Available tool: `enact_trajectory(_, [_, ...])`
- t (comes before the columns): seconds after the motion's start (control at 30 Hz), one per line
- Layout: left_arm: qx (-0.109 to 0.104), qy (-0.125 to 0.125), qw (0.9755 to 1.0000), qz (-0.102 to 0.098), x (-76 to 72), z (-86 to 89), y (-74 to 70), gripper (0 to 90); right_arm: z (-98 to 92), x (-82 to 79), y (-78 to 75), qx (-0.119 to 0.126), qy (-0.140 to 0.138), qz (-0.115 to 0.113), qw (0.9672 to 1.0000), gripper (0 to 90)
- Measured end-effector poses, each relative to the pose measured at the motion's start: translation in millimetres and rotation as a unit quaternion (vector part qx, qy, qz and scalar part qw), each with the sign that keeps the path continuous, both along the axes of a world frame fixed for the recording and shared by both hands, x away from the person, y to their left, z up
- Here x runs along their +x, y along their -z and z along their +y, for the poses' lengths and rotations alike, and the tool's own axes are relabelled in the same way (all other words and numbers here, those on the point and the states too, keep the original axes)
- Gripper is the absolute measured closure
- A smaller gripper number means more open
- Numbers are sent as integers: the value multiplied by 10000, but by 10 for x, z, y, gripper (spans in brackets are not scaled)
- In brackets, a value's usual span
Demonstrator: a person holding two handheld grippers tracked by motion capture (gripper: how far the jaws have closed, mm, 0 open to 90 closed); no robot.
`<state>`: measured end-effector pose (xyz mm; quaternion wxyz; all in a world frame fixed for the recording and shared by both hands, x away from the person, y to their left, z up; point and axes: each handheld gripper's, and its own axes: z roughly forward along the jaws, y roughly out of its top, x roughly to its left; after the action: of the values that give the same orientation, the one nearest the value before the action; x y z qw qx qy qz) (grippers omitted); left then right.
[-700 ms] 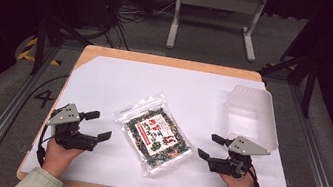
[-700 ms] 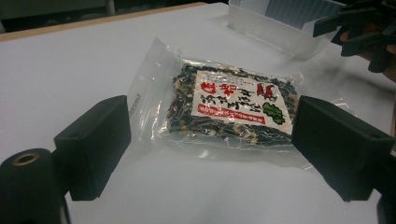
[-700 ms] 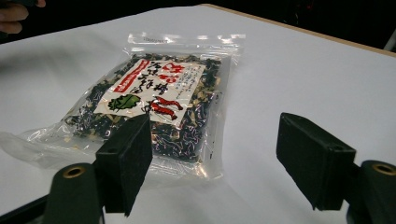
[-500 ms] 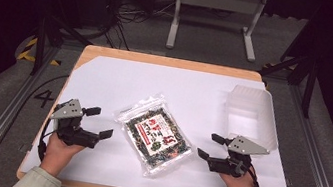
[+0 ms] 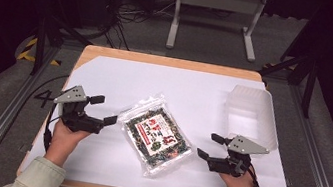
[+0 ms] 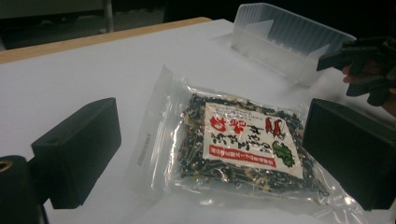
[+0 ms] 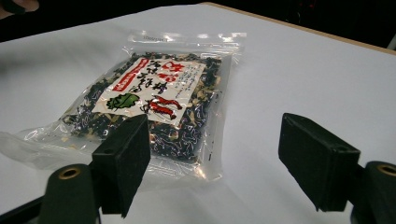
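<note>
Nothing is done yet: the seaweed bag point(image 5: 156, 136) lies untouched between the left tool point(image 5: 104, 109) and right tool point(image 5: 210, 146), both spread apart and empty.

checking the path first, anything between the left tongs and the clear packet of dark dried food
Nothing: in the high view only bare white table sheet separates the left tongs from the clear packet of dark dried food.

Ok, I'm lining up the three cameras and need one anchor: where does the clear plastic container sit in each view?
High view: the clear plastic container sits at right, beyond the right gripper.
Left gripper view: top right, behind the packet.
Right gripper view: I can't see it here.
Shared landmark: the dried-food packet, centre of the white table sheet, between the jaws in the left gripper view and left of centre in the right gripper view.
</note>
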<state>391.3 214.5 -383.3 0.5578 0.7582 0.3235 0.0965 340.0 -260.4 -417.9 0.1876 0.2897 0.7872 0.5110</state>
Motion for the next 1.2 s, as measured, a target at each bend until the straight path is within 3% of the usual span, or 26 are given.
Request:
enact_trajectory(0.1, [-90, -51, 9999, 66, 92, 6, 32, 59, -1, 0, 1, 7, 2, 15, 10000, 248])
enact_trajectory(0.13, [-110, -86, 9998, 172, 121, -2, 51, 60, -1, -1, 0, 8, -6, 15, 10000, 248])
enact_trajectory(0.37, [-24, -208, 9993, 307, 246, -36, 145, 70, 0, 0, 1, 5, -18, 19, 10000, 248])
enact_trajectory(0.43, [-115, -269, 9982, 529, 296, -49, 222, 75, 0, 5, 6, 13, -17, 41, 10000, 248])
enact_trajectory(0.6, [-25, -317, 9956, 876, 381, -71, 363, 118, 2, 8, 13, 22, -34, 78, 10000, 248])
enact_trajectory(0.7, [85, -381, 9950, 917, 416, -69, 404, 135, 7, 7, 13, 22, -43, 88, 9999, 248])
enact_trajectory(0.8, [20, -357, 9931, 1113, 440, -91, 454, 146, 17, 7, 18, 4, -61, 91, 9999, 248])
enact_trajectory(1.0, [285, -380, 9902, 1312, 476, -139, 535, 166, 20, 4, 17, 1, -88, 100, 9999, 248])
enact_trajectory(1.2, [401, -384, 9875, 1477, 504, -147, 597, 188, 27, 1, 17, -27, -115, 97, 9999, 248])
